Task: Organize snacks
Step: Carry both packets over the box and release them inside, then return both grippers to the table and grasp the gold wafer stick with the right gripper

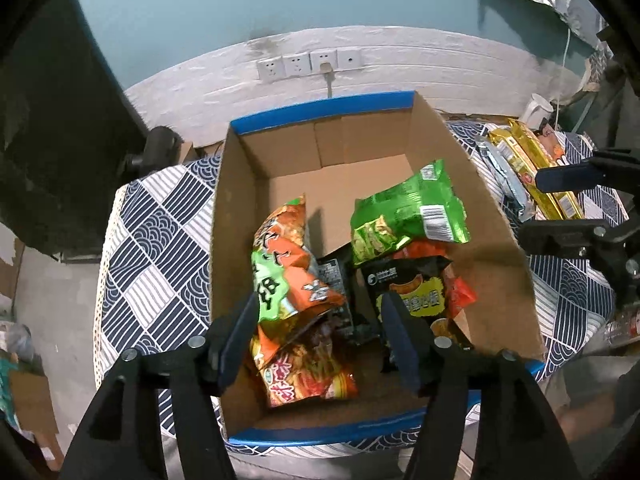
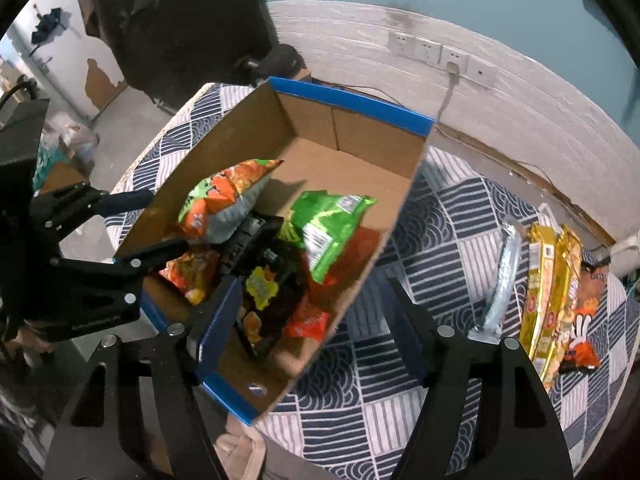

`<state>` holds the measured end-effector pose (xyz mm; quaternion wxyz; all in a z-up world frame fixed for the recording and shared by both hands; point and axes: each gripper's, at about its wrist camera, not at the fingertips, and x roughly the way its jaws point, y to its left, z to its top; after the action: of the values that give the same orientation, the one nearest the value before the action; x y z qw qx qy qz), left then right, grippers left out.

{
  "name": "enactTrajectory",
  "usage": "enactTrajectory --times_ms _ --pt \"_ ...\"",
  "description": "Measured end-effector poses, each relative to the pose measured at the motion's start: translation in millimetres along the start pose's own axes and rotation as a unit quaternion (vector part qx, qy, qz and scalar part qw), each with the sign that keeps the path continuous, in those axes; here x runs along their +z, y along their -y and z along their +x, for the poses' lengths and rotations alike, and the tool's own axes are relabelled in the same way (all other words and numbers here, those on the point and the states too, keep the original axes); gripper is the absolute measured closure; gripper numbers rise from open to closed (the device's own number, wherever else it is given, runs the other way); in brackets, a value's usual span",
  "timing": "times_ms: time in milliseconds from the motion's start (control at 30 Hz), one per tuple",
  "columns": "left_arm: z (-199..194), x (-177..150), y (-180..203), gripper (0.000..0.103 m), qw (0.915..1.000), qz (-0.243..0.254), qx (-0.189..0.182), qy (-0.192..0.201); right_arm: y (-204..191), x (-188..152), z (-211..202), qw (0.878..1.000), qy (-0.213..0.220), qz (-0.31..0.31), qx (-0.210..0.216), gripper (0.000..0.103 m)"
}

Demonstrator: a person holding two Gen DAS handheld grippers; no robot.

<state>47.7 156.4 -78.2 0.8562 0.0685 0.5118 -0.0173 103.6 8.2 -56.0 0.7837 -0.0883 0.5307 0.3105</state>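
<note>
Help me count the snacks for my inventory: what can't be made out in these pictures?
- Box contents: lower packets are buried under the green bag and orange bag, both views.
- Packets on the table: overlapping; labels too small in both views.
- Left wrist view: the right gripper covers some table packets.

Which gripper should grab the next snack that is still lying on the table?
Probably the right gripper. Its jaws are open and empty, and the yellow packets lie on its side of the box. The left gripper hangs open over the snacks inside the box, farther from them.
</note>
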Motion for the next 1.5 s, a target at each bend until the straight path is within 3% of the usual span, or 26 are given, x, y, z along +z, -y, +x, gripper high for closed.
enactTrajectory --times_ms 700,1100,1500 --pt "-9 28 67 0.036 0.9988 0.036 -0.034 0.005 115 -58 -37 0.993 0.017 0.116 -0.018 0.03" --pt "-6 52 125 0.036 0.996 0.048 -0.076 0.003 189 -95 -49 0.982 0.028 0.183 -0.037 0.03" --pt "20 76 183 0.036 0.9904 0.045 -0.128 -0.028 235 -118 -30 0.974 0.011 0.22 -0.044 0.03"
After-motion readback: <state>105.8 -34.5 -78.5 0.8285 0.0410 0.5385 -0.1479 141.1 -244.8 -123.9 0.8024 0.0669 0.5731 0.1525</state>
